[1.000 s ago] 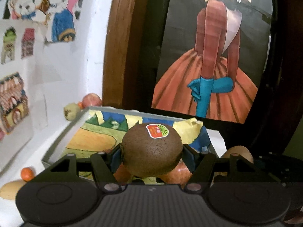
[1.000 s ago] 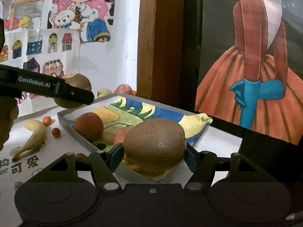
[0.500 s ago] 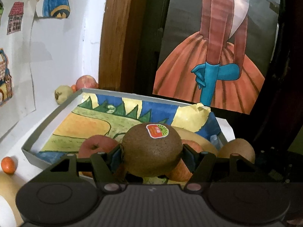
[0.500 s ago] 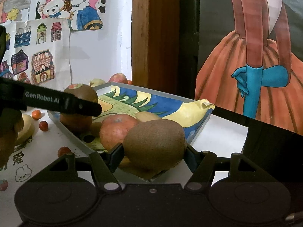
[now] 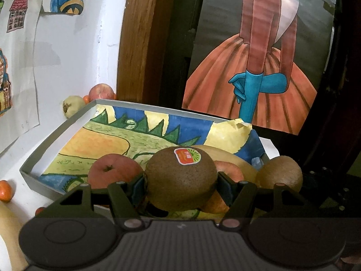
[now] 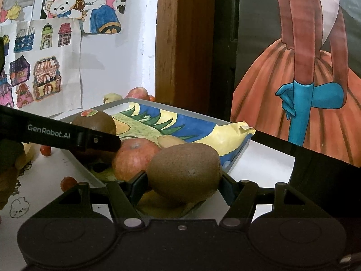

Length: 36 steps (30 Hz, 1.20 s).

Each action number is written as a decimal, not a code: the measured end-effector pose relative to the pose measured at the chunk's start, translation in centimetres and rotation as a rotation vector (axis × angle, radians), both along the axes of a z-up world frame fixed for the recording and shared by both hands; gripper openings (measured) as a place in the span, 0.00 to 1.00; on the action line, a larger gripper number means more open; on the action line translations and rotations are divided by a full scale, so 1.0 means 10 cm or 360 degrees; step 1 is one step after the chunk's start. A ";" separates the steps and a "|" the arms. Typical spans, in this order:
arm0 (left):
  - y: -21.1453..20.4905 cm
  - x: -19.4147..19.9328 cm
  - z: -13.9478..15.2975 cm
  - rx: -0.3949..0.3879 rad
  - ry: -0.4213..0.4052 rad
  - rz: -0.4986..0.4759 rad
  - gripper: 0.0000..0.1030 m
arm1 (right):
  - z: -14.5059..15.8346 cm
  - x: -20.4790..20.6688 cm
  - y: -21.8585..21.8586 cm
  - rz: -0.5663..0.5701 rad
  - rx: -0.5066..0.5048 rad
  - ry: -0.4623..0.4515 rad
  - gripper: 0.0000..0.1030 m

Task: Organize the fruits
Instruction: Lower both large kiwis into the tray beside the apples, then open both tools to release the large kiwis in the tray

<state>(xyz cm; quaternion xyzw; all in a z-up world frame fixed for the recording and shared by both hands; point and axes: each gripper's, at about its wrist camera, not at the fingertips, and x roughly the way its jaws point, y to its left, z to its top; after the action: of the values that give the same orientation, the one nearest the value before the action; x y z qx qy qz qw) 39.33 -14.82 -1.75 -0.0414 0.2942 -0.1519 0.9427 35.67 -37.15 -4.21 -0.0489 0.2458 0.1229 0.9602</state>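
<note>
Indoors, a shallow grey tray [image 5: 58, 133] lined with a bright landscape drawing sits on a white table [image 6: 259, 158], backed by a wall of children's drawings [image 6: 45, 76], a wooden post [image 6: 185, 45] and a large painting of a figure in an orange gown [image 5: 259, 67]. Inside the tray's near end lie a red apple [image 5: 112, 169], a second reddish fruit [image 5: 230, 169] and a pale yellow fruit [image 6: 169, 140], crowded together.

Over that same end, the left gripper [image 5: 180, 180] is clamped on a stickered kiwi [image 5: 180, 178], its two blue-padded fingers pressed against the fruit's sides. The right gripper [image 6: 183, 178] likewise grips a plain kiwi [image 6: 183, 171] held at the tray's near corner; from the left wrist view this fruit shows just right of the tray's contents. In the right wrist view the left tool's black finger, lettered "GenRobot.AI", crosses in front of the apple.

Outside the tray, another apple [image 5: 101, 91] and a pale pear-like fruit [image 5: 72, 105] rest against the wall by its far corner. A small orange fruit [image 5: 5, 190] lies on the table left of the tray, near a banana [image 5: 9, 237], and a few small red fruits [image 6: 67, 183] dot the tabletop beside the tray's near wall.
</note>
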 end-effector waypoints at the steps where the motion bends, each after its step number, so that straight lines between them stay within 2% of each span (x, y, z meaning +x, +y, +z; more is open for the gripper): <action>1: 0.00 0.00 0.00 -0.0001 0.0001 0.0000 0.68 | 0.00 0.00 0.00 -0.0001 -0.0007 -0.0003 0.67; 17: 0.04 -0.06 -0.09 -0.0057 0.0017 0.0005 0.68 | -0.03 0.00 0.03 -0.0016 -0.0037 -0.0023 0.67; 31: 0.02 -0.07 -0.10 -0.0040 0.0005 0.0007 0.67 | -0.08 -0.02 0.04 -0.0036 -0.0040 -0.0056 0.67; 36: 0.02 -0.09 -0.13 -0.0065 0.0017 -0.0007 0.77 | -0.12 -0.06 0.06 -0.0050 -0.0041 -0.0074 0.72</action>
<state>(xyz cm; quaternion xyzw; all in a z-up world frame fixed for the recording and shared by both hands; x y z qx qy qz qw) 38.42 -14.58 -3.06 -0.0608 0.2963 -0.1598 0.9397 35.09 -36.59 -5.38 -0.0602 0.2256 0.1036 0.9668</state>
